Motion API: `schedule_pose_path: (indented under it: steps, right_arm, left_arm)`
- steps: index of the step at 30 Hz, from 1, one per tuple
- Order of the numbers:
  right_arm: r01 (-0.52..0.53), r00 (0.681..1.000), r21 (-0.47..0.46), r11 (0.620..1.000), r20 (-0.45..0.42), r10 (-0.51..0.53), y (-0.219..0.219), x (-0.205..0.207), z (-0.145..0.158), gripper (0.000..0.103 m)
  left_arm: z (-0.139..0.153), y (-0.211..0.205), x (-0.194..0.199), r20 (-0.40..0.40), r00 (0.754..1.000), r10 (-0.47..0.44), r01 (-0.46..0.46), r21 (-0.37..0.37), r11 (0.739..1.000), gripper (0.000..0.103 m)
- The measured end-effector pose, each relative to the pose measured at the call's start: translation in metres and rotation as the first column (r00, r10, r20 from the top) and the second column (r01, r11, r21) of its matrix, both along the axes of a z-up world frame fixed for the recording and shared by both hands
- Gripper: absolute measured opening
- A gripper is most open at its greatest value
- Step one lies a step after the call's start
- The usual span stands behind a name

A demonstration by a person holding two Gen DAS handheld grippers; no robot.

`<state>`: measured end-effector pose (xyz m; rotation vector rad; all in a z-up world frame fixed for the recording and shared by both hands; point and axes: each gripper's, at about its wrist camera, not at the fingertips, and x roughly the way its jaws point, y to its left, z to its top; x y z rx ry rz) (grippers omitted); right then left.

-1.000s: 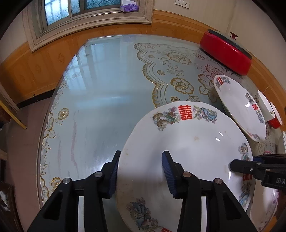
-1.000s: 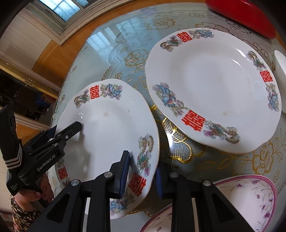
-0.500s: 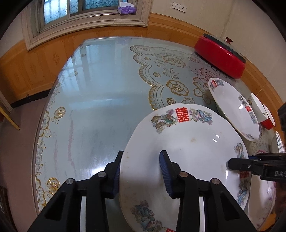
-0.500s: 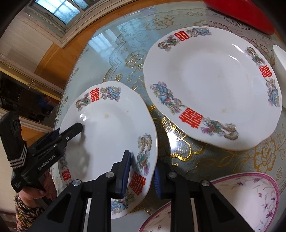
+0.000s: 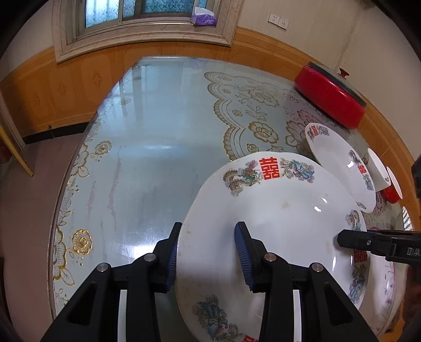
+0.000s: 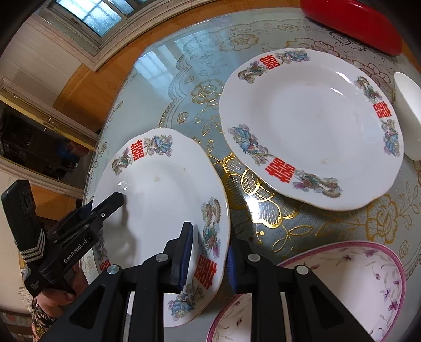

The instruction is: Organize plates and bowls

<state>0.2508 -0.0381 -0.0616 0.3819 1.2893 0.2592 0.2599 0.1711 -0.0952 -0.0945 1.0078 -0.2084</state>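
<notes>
Plate lifted clear of the table by both grippers

The plate (image 5: 276,226) is pinched at opposite rims: the left gripper (image 5: 208,252), whose jaws have just been closing, and the right gripper (image 6: 209,252), pressed onto the edge. It is held tilted above the table (image 5: 147,147), beside the second plate (image 6: 310,126). Since the earlier frame it has been carried slightly onward; stacking is judged next.

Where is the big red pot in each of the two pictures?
Left wrist view: the red pot sits upper right, at the table's far edge.
Right wrist view: the same pot is cut off at the top right.
Shared landmark: the flat plate just in front of it.
</notes>
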Motion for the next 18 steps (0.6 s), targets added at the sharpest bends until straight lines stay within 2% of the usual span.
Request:
schedule_pose_path:
  steps: [8,18]
  right_arm:
    - [0.016,0.999,0.009,1.000,0.038,-0.016,-0.015,-0.011,0.019,0.023]
    - [0.066,0.994,0.031,0.997,0.081,-0.069,-0.044,-0.038,0.043,0.023]
  left_arm:
    - [0.019,-0.010,-0.012,0.029,1.000,0.006,-0.006,-0.018,1.000,0.040]
    - [0.048,-0.040,-0.028,0.087,0.995,-0.045,0.046,-0.014,0.999,0.040]
